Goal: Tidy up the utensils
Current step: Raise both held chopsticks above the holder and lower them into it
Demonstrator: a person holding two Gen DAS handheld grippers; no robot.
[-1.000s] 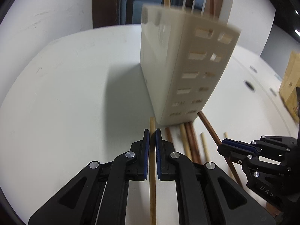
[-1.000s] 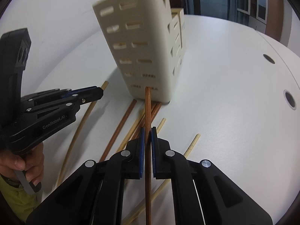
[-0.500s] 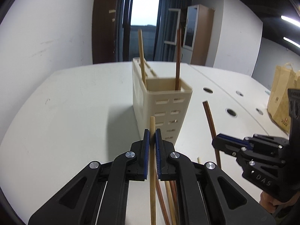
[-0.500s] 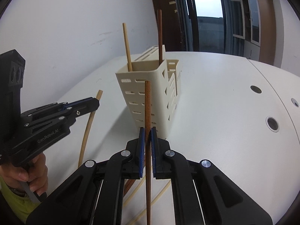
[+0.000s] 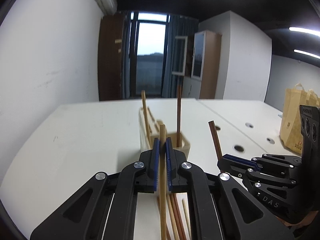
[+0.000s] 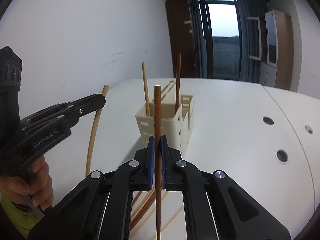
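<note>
— Two sticks are being carried, one in each pair of tongs. Starting on the left: the left tongs (image 5: 162, 147) are pinching a pale chopstick (image 5: 162, 172) tight between the blue pads, and it is standing nearly upright, its top poking up past the tips.

— Where is the holder sitting from there?

— The cream holder (image 5: 183, 145) is lying straight ahead of the left tongs and below their tips, its nearest open compartment just beyond the stick. A pale stick (image 5: 145, 118) and a dark stick (image 5: 178, 116) are already standing in it.

— And on the right?

— The right tongs (image 6: 157, 147) are clamping a dark chopstick (image 6: 157, 140), also upright. The holder is sitting ahead of them too, slightly to their right.

— Which is nearer?

— I am judging the left pair nearer, though only slightly. More loose chopsticks (image 6: 144, 202) are lying on the surface (image 6: 230, 120) beneath both tongs, still waiting.
</note>
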